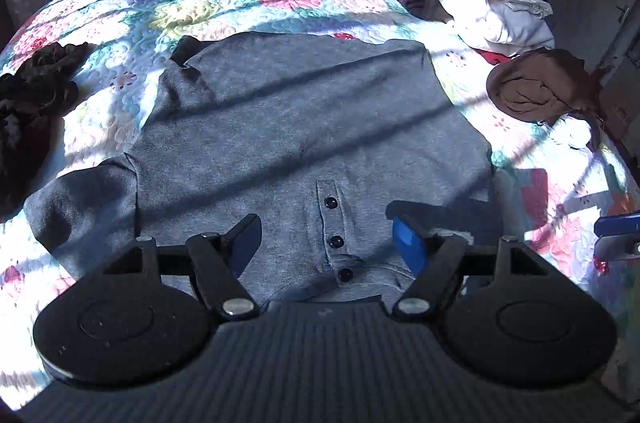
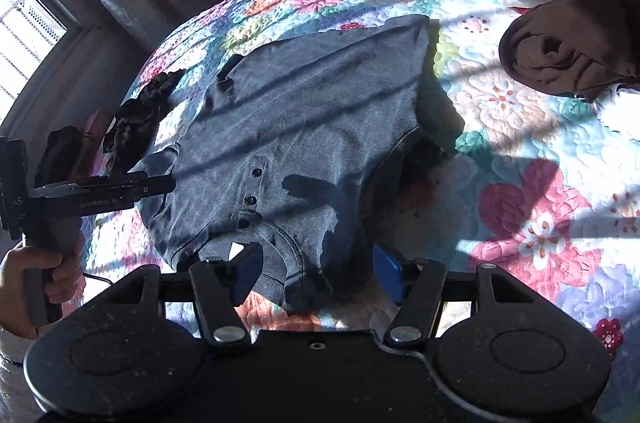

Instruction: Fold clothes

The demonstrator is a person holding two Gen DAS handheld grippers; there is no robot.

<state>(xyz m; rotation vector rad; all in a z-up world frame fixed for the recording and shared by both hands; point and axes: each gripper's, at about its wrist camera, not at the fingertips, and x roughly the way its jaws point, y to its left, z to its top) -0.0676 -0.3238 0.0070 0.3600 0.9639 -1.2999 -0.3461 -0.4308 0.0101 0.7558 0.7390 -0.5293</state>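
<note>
Left wrist view: grey shirt (image 1: pixel 304 127) lies flat on the bed (image 1: pixel 120 23), both left tongs (image 1: pixel 326 243) and right tongs (image 2: pixel 316 273) gaping empty above its collar.

A grey short-sleeved shirt (image 1: pixel 304 127) lies spread flat, front up, on a bed (image 1: pixel 224 3) covered with a flowered quilt. Its collar (image 2: pixel 280 255) sits at the near edge, with a placket of three dark buttons (image 1: pixel 335 242) running up from it. One sleeve (image 1: pixel 80 207) lies out to the left. The far hem has one corner (image 1: pixel 185 51) turned over. Bars of shadow cross the cloth.
</note>
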